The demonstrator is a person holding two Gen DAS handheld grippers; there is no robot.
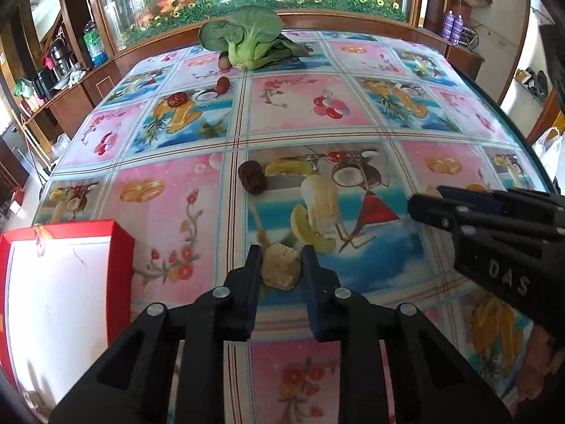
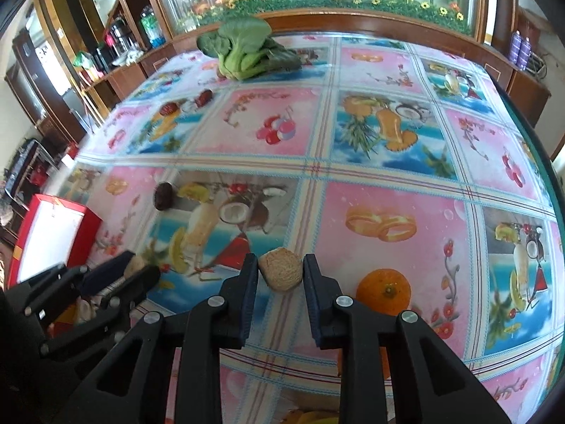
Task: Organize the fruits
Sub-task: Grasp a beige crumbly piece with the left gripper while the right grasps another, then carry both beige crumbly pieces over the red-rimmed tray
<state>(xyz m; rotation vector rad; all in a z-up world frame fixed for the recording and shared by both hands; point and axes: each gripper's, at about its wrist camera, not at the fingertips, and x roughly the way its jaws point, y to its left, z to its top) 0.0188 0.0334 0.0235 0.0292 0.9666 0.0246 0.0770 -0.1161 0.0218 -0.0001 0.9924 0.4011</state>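
**Both grippers clamped on tan lumps**

The left gripper (image 1: 281, 259) points down at the worktop (image 1: 353, 134), its jaws drawn narrow onto a rough tan lump (image 1: 281, 265) that sits between the pads and touches both. From the other side, the same gripper (image 2: 136, 268) shows low at the left with a pale lump (image 2: 136, 264) between its fingers.

The right gripper (image 2: 280, 268) is likewise closed onto a second tan chunk (image 2: 281, 269), rounded on top and flat-faced toward the camera. Just to its right an orange (image 2: 384, 291) lies on the cloth, apart from the jaws.

A red box (image 1: 120, 272) with a white inside stands open at the near left edge of the worktop, beside the left gripper.

Farther out, a dark red date (image 1: 252, 177) lies alone near the middle. Two more dates (image 1: 173, 100) (image 1: 222, 86) lie well beyond it, toward the far left. At the far edge a head of bok choy (image 1: 243, 35) rests on its side, with a small brown fruit (image 1: 223, 62) tucked against its stem.

The worktop is covered by a glossy cloth printed with fruit and flowers.
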